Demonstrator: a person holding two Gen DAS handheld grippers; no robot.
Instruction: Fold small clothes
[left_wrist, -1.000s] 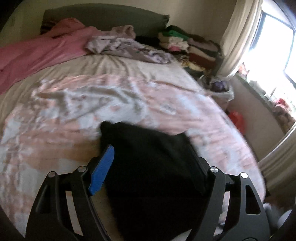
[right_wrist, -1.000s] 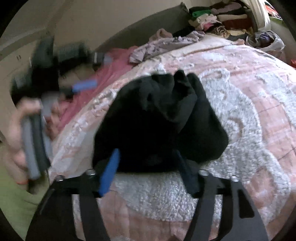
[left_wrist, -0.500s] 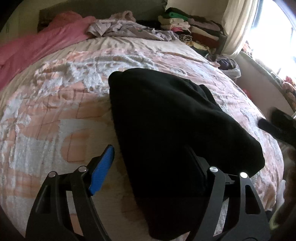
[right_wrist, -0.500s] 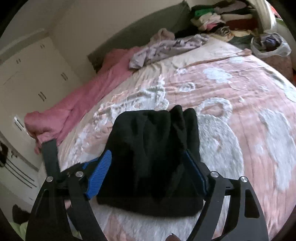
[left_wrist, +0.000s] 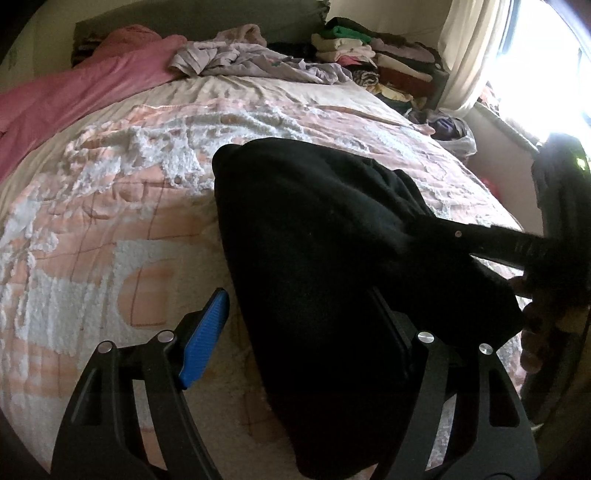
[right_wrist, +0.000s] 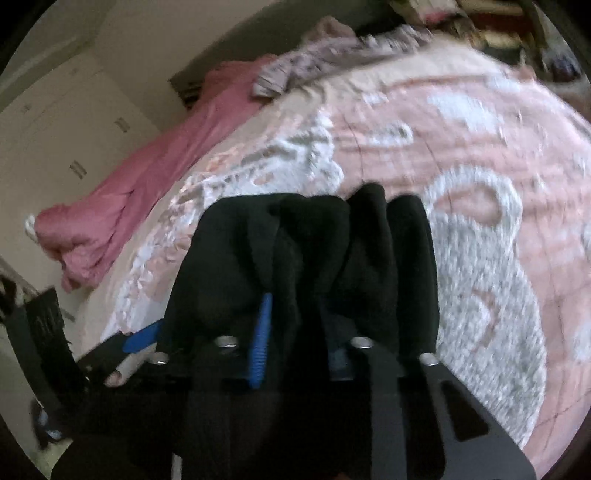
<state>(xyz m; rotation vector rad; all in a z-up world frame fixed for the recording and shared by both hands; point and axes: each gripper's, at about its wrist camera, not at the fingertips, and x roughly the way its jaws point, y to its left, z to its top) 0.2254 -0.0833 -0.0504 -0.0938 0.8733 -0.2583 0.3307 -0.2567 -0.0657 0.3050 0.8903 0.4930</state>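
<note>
Right claw (right_wrist: 295, 332), moved in, is closing on black garment (right_wrist: 303, 258).

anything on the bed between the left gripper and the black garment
Nothing visible. The black garment already lies between the open fingers of the left gripper, on the pink bedspread. The right gripper is closing on the garment's other edge. The loose clothes lie far off by the headboard.

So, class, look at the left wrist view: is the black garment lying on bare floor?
No: the black garment lies on the pink and white bedspread of a bed.
</note>
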